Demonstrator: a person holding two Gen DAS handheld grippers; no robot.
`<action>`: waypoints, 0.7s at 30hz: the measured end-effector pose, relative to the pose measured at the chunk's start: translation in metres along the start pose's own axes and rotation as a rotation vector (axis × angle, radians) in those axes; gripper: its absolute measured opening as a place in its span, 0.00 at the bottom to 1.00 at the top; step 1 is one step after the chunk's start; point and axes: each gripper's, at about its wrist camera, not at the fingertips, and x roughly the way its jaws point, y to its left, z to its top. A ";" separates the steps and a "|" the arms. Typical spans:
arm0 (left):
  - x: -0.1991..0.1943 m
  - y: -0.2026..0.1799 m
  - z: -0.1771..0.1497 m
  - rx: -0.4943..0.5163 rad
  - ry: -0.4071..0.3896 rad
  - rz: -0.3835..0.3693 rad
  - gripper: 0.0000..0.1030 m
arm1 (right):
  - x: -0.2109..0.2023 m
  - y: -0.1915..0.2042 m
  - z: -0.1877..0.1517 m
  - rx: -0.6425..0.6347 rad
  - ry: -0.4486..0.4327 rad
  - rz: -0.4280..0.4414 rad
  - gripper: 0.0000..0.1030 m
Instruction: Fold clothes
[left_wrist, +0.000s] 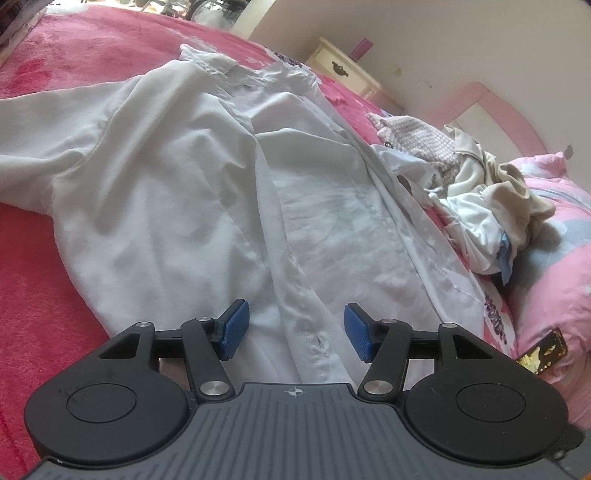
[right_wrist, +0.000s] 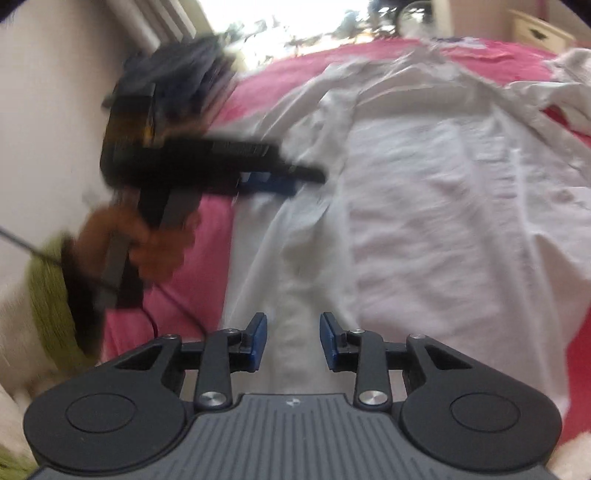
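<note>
A white button-up shirt lies spread face up on the pink bedspread, collar at the far end. My left gripper hovers open over the button placket near the hem, its blue pads on either side of the fabric without pressing it. In the right wrist view the same shirt fills the middle. My right gripper is open above a fold of the shirt's near edge, with nothing pinched. The left gripper shows there too, blurred, held by a hand at the shirt's left edge.
A heap of other clothes lies to the right of the shirt, against a pink patterned quilt. A cream nightstand stands behind the bed by the wall. A green sleeve and a cable are at the bed's left edge.
</note>
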 end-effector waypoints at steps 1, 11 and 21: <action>0.000 0.000 0.000 -0.001 -0.001 0.000 0.56 | 0.006 0.001 -0.002 -0.004 0.018 -0.007 0.30; 0.000 -0.001 0.000 0.001 -0.005 0.003 0.56 | 0.024 0.000 -0.011 0.016 0.081 -0.023 0.22; -0.003 0.001 0.002 0.005 -0.024 -0.004 0.56 | 0.012 0.001 -0.009 0.052 0.032 -0.006 0.01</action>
